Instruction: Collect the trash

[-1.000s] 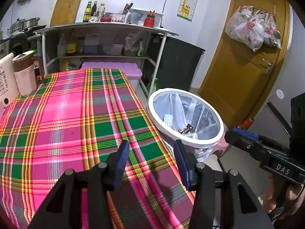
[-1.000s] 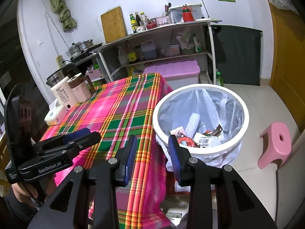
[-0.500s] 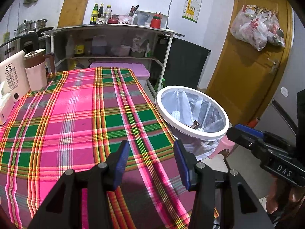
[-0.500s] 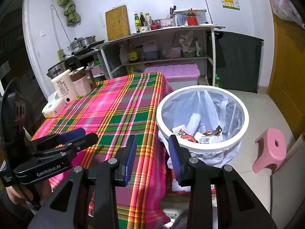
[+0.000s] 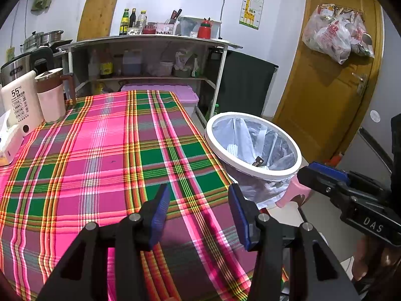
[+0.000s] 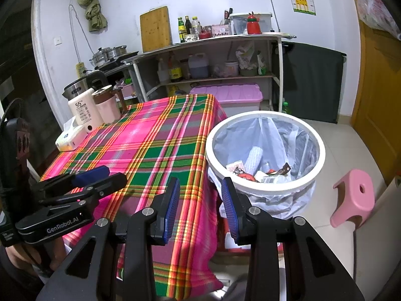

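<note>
A white-rimmed trash bin (image 5: pixel 253 170) (image 6: pixel 318 168) lined with a clear bag stands on the floor right of the table; wrappers and scraps (image 6: pixel 260 173) lie inside it. My left gripper (image 5: pixel 199 203) hovers open over the near edge of the plaid tablecloth (image 5: pixel 105 150), nothing between its blue pads. My right gripper (image 6: pixel 200 195) is open and empty too, held over the table's right corner beside the bin. Each gripper shows in the other's view: the right one (image 5: pixel 325 175), the left one (image 6: pixel 100 175).
At the table's far left stand a white kettle (image 6: pixel 84 110), a pink jug (image 6: pixel 106 105) and a tissue box (image 6: pixel 70 138). A pink stool (image 6: pixel 354 198) sits right of the bin. Behind are a loaded shelf unit (image 6: pixel 213 60), a purple storage box (image 6: pixel 225 95) and a wooden door (image 5: pixel 323 75).
Both views have tilted slightly upward, so the table and bin sit lower in the picture. Both grippers stayed open and empty.
</note>
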The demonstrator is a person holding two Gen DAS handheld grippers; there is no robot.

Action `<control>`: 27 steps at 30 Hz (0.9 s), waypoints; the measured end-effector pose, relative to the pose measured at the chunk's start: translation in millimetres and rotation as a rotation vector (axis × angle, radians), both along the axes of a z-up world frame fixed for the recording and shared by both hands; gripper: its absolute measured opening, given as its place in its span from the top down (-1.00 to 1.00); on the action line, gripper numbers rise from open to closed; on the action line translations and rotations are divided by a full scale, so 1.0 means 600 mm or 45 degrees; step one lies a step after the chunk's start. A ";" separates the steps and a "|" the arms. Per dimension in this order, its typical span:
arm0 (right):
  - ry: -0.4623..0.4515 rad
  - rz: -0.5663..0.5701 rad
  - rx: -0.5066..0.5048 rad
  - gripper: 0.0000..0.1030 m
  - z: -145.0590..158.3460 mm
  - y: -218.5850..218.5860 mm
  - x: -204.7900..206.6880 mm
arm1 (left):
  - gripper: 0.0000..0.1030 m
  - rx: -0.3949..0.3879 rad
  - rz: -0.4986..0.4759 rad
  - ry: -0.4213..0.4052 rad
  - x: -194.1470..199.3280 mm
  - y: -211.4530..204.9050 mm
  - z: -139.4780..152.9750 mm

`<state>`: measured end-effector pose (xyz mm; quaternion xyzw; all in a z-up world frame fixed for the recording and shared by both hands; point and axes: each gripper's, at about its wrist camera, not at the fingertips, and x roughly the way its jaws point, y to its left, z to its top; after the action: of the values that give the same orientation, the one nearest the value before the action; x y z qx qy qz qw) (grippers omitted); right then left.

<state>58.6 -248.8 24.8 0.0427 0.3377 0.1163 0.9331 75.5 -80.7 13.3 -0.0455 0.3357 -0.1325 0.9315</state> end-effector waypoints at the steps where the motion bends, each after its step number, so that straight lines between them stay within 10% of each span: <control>1: 0.000 0.001 -0.001 0.31 0.000 0.000 0.000 | 0.03 0.001 0.000 0.000 0.000 0.000 0.000; 27: 0.005 -0.001 0.000 0.30 -0.003 0.000 -0.001 | 0.03 0.008 -0.002 -0.005 -0.004 0.000 0.001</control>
<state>58.2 -249.0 23.1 0.0428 0.3395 0.1159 0.9325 73.3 -81.0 14.1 -0.0423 0.3345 -0.1322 0.9321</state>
